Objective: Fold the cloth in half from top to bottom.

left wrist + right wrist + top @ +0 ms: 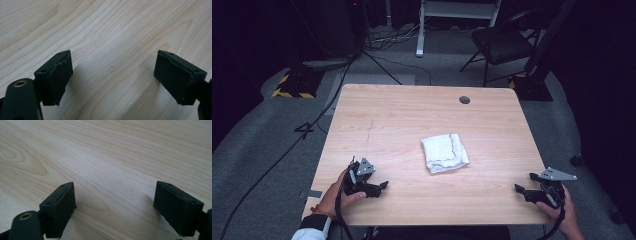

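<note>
In the left gripper view, the left gripper is holding its two black jaws wide apart with bare wood grain and nothing else lying between them; in the right gripper view the right gripper is likewise standing with its jaws spread and nothing between them, over the same pale wood. No brand, label or readable writing is showing on the jaws, on the cloth or on the tabletop. From the high view, the left gripper is resting near the table's front left edge in the person's left hand, and the right gripper is sitting near the front right corner in the right hand, both pointing inward toward each other. The folded white cloth is lying on the table between the two grippers and a little farther back, well apart from both, touched by neither. The light wooden table is showing a round dark grommet hole near its far edge. Around it, grey carpet is spreading out, with black cables trailing across it, a black chair standing behind, and a yellow-and-black striped base sitting at the far left.
</note>
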Motion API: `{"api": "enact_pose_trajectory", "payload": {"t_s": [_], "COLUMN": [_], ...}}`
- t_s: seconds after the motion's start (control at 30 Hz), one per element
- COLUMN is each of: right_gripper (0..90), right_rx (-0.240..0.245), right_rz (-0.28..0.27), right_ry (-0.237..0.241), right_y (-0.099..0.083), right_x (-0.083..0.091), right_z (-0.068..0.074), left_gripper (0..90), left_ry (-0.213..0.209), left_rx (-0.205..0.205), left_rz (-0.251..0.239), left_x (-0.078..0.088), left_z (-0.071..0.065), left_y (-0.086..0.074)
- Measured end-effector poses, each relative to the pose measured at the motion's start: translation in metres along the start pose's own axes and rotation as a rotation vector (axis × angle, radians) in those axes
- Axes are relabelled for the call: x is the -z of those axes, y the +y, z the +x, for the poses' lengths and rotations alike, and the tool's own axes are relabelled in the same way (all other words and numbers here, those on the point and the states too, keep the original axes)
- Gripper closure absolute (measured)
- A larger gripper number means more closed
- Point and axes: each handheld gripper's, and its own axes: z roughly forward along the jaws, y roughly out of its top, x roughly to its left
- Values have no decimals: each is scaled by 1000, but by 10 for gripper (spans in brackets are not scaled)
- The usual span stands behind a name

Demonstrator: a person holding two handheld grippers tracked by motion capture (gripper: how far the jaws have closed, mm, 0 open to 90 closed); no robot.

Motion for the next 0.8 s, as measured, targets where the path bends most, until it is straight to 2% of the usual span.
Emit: {"api": "enact_pose_trajectory", "payload": {"t_s": [0.63, 0.8], "right_gripper": [177, 177], "right_rx": [-8, -8], "right_rz": [0, 1], "right_ry": [-6, -7], "right_y": [0, 0], "right_x": [0, 0], "right_z": [0, -1], "left_gripper": [149, 149], "left_ry": [-4, -7], "left_rx": [3, -22], "left_rz": [1, 3], "left_x": [0, 0], "left_z": [0, 3], "left_y": [0, 0]}}
